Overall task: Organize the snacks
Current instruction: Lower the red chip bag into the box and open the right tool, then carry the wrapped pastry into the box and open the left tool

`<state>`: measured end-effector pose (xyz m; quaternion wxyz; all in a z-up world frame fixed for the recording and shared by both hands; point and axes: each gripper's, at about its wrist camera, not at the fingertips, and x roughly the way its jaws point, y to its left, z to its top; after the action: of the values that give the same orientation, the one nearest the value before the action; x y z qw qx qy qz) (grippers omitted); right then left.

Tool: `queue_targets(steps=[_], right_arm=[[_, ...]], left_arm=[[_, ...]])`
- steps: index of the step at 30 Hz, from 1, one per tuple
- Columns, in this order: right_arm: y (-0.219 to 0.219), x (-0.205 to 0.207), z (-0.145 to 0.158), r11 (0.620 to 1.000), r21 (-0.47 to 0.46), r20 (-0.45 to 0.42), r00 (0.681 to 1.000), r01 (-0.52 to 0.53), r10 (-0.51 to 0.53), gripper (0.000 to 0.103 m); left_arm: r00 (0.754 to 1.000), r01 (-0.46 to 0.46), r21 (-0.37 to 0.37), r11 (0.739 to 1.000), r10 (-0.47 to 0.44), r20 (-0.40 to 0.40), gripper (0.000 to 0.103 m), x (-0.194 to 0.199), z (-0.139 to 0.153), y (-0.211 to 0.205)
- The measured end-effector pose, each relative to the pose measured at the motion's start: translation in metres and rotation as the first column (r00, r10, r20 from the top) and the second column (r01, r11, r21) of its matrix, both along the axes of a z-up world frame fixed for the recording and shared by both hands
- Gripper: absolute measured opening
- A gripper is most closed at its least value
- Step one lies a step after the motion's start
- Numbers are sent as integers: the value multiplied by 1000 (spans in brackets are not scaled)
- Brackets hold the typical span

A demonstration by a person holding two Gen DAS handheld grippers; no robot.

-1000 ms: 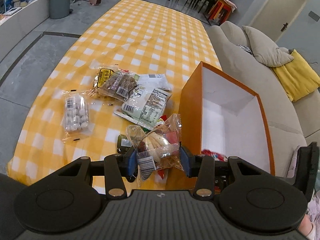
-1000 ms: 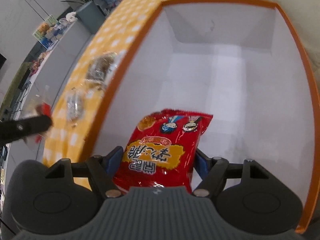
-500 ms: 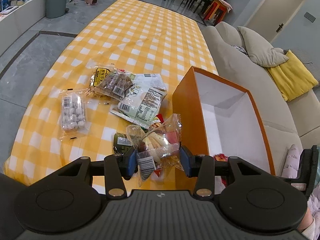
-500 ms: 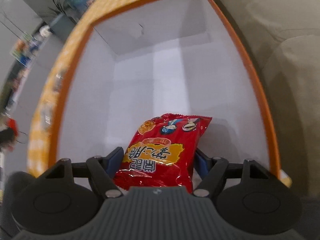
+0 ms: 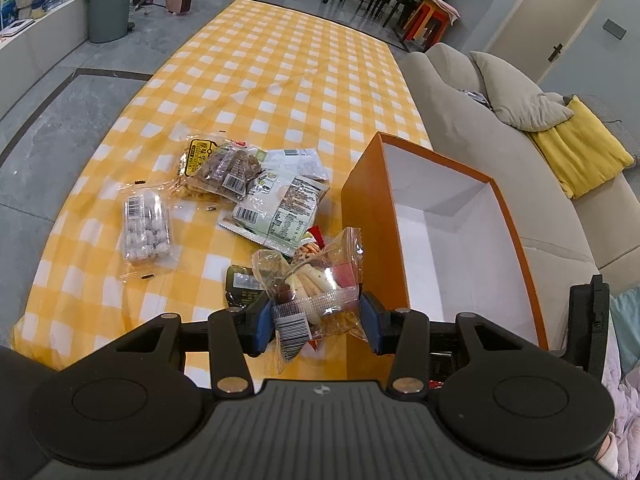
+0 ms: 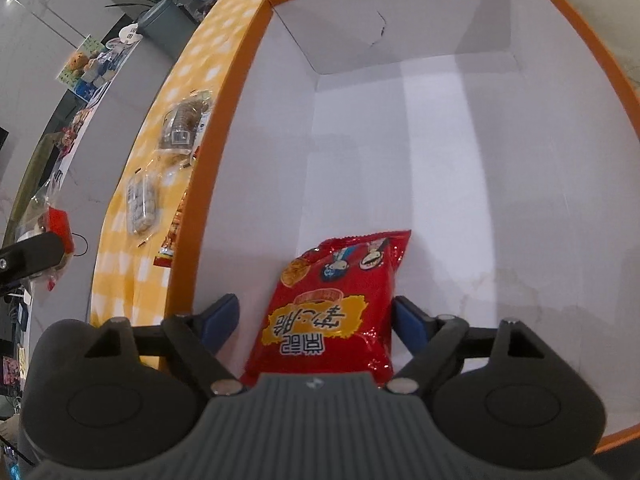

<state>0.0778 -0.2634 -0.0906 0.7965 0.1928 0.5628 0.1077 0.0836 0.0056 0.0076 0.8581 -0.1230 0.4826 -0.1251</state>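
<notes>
Orange box (image 5: pixel 362 216), white inside, standing at the right of the left wrist view on the yellow checked tablecloth (image 5: pixel 280 80), beside the grey sofa (image 5: pixel 472 112); it likely serves as the collecting bin for the snacks. Left gripper (image 5: pixel 316 316): fingers narrowed and clamped on a clear bag of mixed snacks (image 5: pixel 316 284), held above the cloth just left of the box wall, probably waiting its turn to go over the rim. Right gripper (image 6: pixel 316 320): low in the right wrist view, inside the box, fingers spread wider than the red snack packet (image 6: pixel 336 304), a clear gap showing at the left finger; the packet lies on the box floor between them, apparently let go. Loose on the cloth, left of centre in the left wrist view: a clear pack of white sweets (image 5: pixel 146 226), a brown-filled bag with a yellow label (image 5: pixel 220 168), a pale green packet (image 5: pixel 280 212), a small dark packet (image 5: pixel 242 286) just beneath the held bag. These look still unsorted, so the task seems early.
</notes>
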Motion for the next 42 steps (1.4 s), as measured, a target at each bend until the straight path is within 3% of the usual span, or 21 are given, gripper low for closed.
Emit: queue_targets(steps=[4, 9, 17, 21, 24, 28, 34, 42], right_arm=[[7, -2, 1, 1000, -17, 2, 1000, -8, 8, 81], [17, 4, -10, 1000, -4, -50, 999, -8, 8, 90], [-34, -11, 36, 987, 49, 86, 983, 156, -160, 95], [-61, -25, 66, 969, 41, 192, 950, 242, -245, 96], [-76, -41, 90, 934, -4, 347, 876, 359, -335, 96], [-86, -51, 101, 934, 18, 414, 848, 357, -332, 96], [-98, -47, 87, 925, 66, 377, 849, 373, -369, 96], [-112, -33, 68, 921, 114, 323, 863, 373, -390, 96]], left_arm=[[1000, 10, 6, 1000, -10, 4, 51, -2, 3, -3], [1000, 18, 16, 1000, -18, 11, 51, -6, 7, -5], [997, 66, 5, 998, -66, 34, 51, -12, 20, -18], [991, 130, -26, 991, -130, -1, 51, -8, 14, -47], [983, 179, -39, 983, -180, -27, 51, -3, 1, -78], [968, 233, -36, 972, -235, -84, 51, 5, -24, -116], [946, 285, -11, 958, -283, -156, 51, 12, -56, -161], [925, 351, 111, 930, -325, -198, 54, 14, -87, -193]])
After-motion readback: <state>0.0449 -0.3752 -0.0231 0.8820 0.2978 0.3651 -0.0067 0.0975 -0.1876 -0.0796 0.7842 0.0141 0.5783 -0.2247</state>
